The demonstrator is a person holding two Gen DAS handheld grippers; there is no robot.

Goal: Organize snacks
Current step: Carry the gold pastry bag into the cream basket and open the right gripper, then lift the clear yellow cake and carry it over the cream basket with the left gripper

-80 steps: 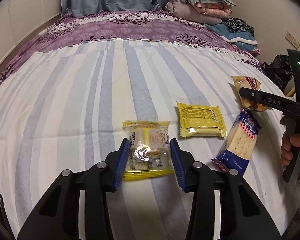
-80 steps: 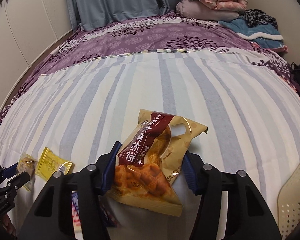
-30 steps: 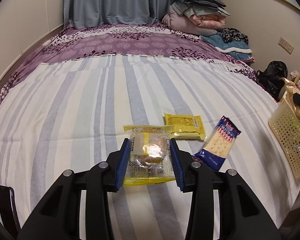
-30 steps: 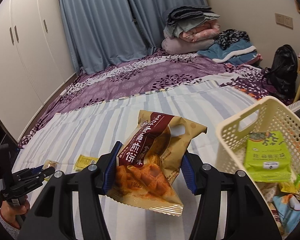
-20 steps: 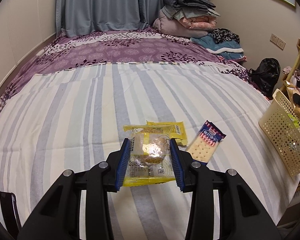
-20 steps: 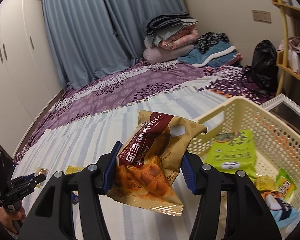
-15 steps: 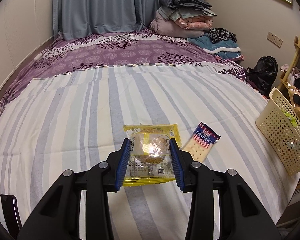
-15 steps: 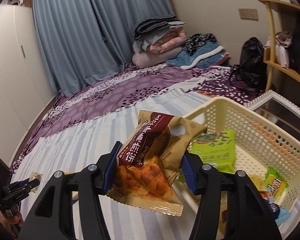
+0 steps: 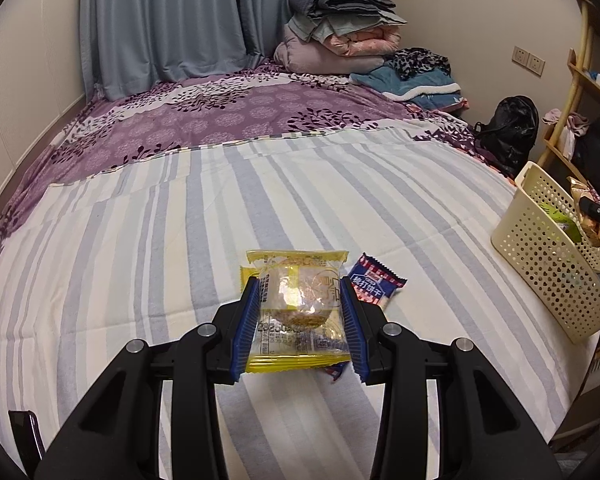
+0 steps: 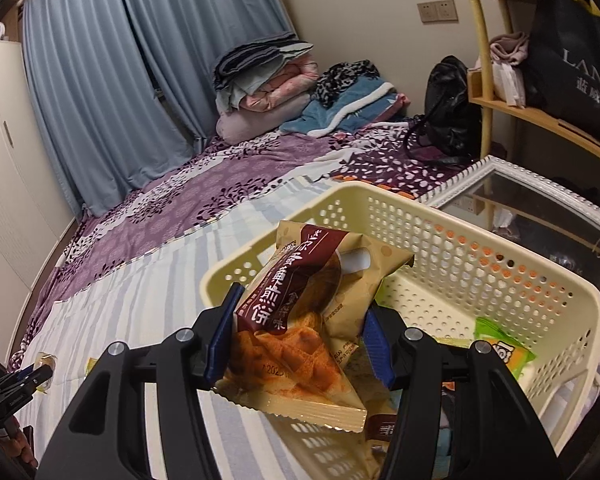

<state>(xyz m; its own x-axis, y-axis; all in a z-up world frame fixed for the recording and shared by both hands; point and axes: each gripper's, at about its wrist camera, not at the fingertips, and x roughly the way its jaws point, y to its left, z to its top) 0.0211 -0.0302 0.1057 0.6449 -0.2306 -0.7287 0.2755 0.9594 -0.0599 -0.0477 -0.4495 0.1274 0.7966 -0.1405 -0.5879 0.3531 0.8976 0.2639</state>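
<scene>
Your left tool (image 9: 300, 320) is clamped on a small yellow-edged clear snack packet (image 9: 298, 308), its blue pads pressing both sides, and it holds the packet above a striped bed sheet (image 9: 140, 240). Just behind the packet, lying on the sheet, are a blue and red cracker packet (image 9: 374, 282) and the corner of another yellow packet (image 9: 245, 274). A cream perforated basket (image 9: 548, 248) sits at the right edge of the bed. Your right tool (image 10: 300, 336) grips a tan and maroon bag of waffle-like biscuits (image 10: 300, 320), its pads pressed against the bag's sides, and holds it over the near rim of the basket (image 10: 460, 236). Inside the basket lie a green packet (image 10: 504, 348) and other snacks, partly hidden. Folded blankets (image 10: 260, 76) are stacked at the far end.
</scene>
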